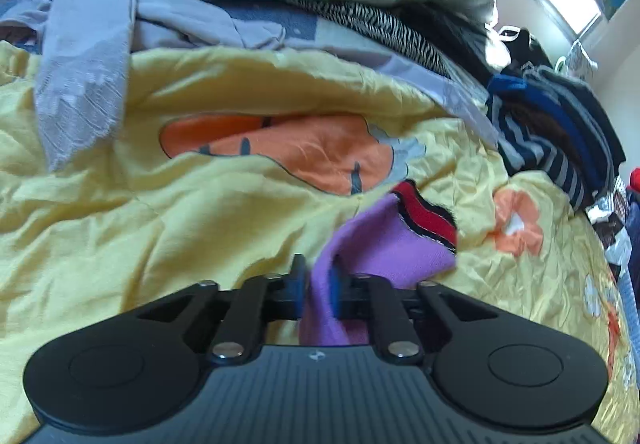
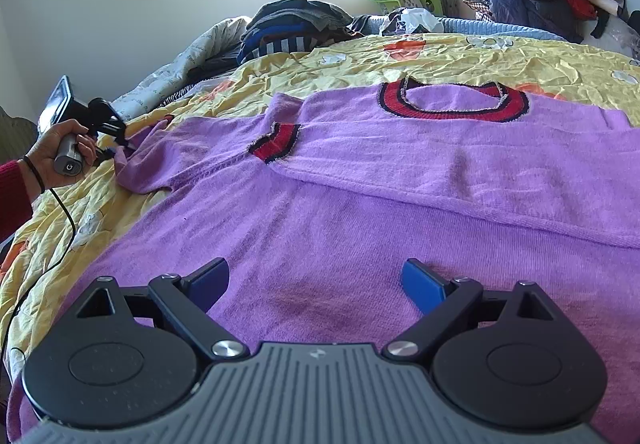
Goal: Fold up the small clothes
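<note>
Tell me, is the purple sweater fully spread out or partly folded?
Partly folded. One sleeve lies across the purple sweater, its red cuff on the chest.

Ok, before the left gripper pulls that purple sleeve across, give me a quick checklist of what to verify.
1. Left gripper shut on the sleeve: ok.
2. Right gripper open, holding nothing, above the purple sweater: ok.
3. Other sleeve, red cuff, already folded onto the body: ok.
4. Body flat on the yellow bedspread: ok, slight wrinkles.
5. Grip firm enough: cannot tell.
</note>
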Available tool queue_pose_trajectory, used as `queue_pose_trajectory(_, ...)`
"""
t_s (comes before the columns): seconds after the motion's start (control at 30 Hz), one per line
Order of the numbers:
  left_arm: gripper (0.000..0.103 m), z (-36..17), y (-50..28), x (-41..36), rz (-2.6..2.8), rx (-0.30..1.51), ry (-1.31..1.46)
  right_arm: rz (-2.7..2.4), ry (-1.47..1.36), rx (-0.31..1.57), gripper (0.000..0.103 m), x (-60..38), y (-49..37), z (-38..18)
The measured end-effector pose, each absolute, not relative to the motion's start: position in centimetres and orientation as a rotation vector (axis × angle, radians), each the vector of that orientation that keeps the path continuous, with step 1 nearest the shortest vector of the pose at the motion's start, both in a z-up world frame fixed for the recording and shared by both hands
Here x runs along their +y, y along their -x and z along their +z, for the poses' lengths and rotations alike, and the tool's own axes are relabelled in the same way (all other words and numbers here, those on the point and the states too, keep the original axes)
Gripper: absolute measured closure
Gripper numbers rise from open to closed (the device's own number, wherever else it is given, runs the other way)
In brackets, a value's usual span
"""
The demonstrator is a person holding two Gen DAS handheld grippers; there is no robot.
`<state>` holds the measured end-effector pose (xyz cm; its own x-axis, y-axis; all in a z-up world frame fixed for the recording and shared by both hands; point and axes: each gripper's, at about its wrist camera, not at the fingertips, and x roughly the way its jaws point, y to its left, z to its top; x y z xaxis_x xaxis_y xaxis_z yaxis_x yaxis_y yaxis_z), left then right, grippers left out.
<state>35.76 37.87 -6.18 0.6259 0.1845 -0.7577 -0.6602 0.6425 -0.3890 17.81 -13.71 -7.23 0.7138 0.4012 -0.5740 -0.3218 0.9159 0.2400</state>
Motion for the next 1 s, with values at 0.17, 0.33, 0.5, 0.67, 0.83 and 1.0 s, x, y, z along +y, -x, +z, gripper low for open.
queue_pose_trajectory(0.17, 0.098, -3.5, -32.4, 37.7, 0.640, 0.599, 0.603, 0.403, -0.128, 0.663, 0.010, -13.7, -17.8, -7.3)
queue_pose_trajectory(0.33, 0.097, -2.9, -29.8, 38.7, 0.638, 0.574, 0.560, 0.410, -0.134, 0.657, 0.008, -13.8, -17.8, -7.4)
queue_pose_trajectory(0.5, 0.097, -4.5, -29.3, 41.0, 0.508, 0.581, 0.803, 0.409, -0.123, 0.655, 0.007, -13.6, -17.7, -7.4)
queue_pose_trajectory(0.67, 0.096, -4.9, -31.2, 39.8, 0.432, 0.619, 0.792, 0.411, -0.120, 0.655, 0.006, -13.6, -17.7, -7.4)
queue_pose_trajectory(0.83, 0.094, -5.7, -32.3, 39.2, 0.411, 0.607, 0.824, 0.410, -0.101, 0.652, 0.006, -13.4, -17.6, -7.5)
queue_pose_trajectory(1.0, 0.093, -6.6, -32.2, 39.9, 0.424, 0.623, 0.871, 0.413, -0.109, 0.651, 0.006, -13.5, -17.6, -7.6)
